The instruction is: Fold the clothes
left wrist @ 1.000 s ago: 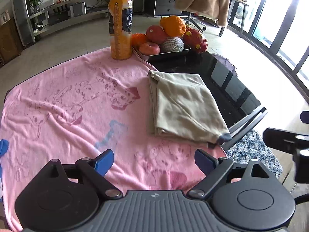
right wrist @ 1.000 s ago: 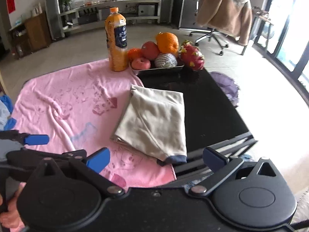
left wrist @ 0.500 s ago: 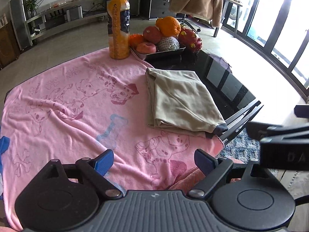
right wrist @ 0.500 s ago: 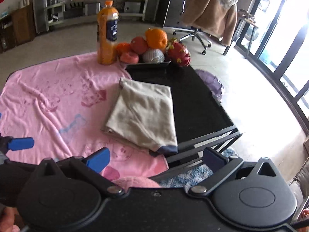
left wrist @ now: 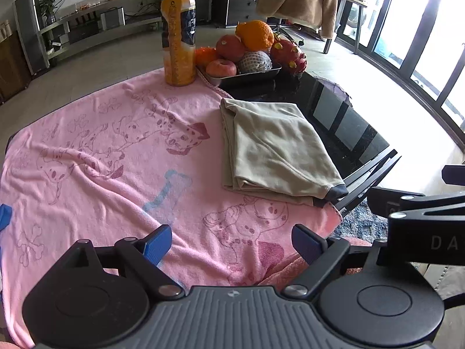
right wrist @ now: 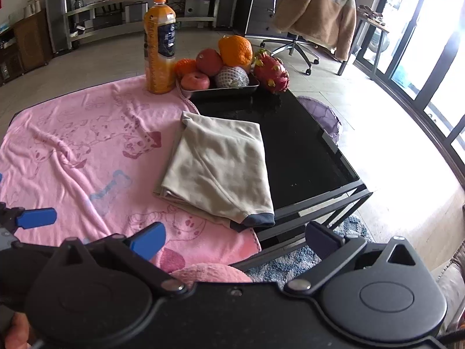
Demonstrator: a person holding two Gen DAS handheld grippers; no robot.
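Over the last second both grippers have drawn back from the table edge and risen a little, so the folded beige garment (left wrist: pixel 276 148) now sits farther ahead of them, well clear of the fingers. Nothing on the table has shifted. That retreat suggests the fold on this piece is finished, and the task is probably at its end or between garments.

The left gripper (left wrist: pixel 232 240) is spread wide with nothing between its blue pads, hovering over the near edge of the pink blanket (left wrist: pixel 101 151). The right gripper (right wrist: pixel 235 240) is equally wide and empty, above the blanket's near corner and the table's front frame.

The garment lies as a flat, layered rectangle, partly on the blanket and partly on the glossy black glass table (right wrist: pixel 305 151). It looks like soft matte knit, with a dark ribbed cuff (right wrist: pixel 258 219) poking out at the near corner. The blanket is fleecy, rumpled into low ridges and printed with spotted dogs and bones. At the far end stand a plastic orange juice bottle (left wrist: pixel 178 35) and a shallow metal fruit tray (left wrist: pixel 247 75) piled with round fruit.
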